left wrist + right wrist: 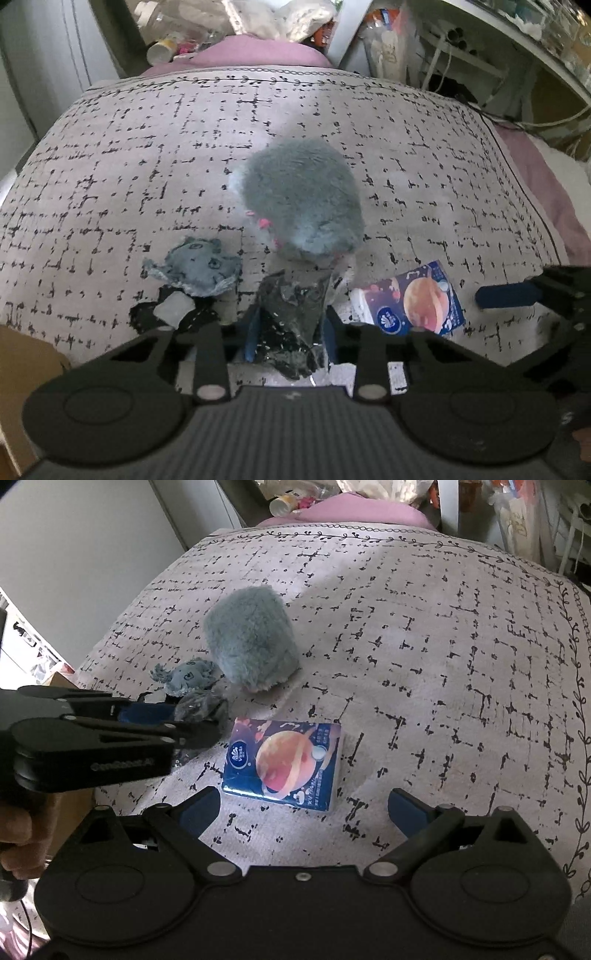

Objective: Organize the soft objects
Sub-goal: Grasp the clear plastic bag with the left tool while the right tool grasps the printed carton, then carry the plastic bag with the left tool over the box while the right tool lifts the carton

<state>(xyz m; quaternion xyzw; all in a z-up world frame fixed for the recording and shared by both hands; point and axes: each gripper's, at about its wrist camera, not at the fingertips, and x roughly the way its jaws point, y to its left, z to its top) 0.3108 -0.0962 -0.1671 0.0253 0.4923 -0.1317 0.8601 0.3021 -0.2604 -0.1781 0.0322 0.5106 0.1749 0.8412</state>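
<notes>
On the patterned bedspread, the left claw is closing narrowly on a crumpled dark plastic wrapper, whose creased body is sitting pinched between the blue pads; the grasping step of the tidying task appears to be in hand. The right claw is hanging wide open and empty just above the near edge of a blue tissue pack, not touching it. A fluffy grey plush toy is lying just beyond the wrapper, and a small grey cloth toy is lying beside it, to the left of the wrapper in the left wrist view. Judging from this, the next move is calling for a clean lift of the wrapper, without dragging the plush toy along, while the right claw is waiting to drop onto the tissue pack.
</notes>
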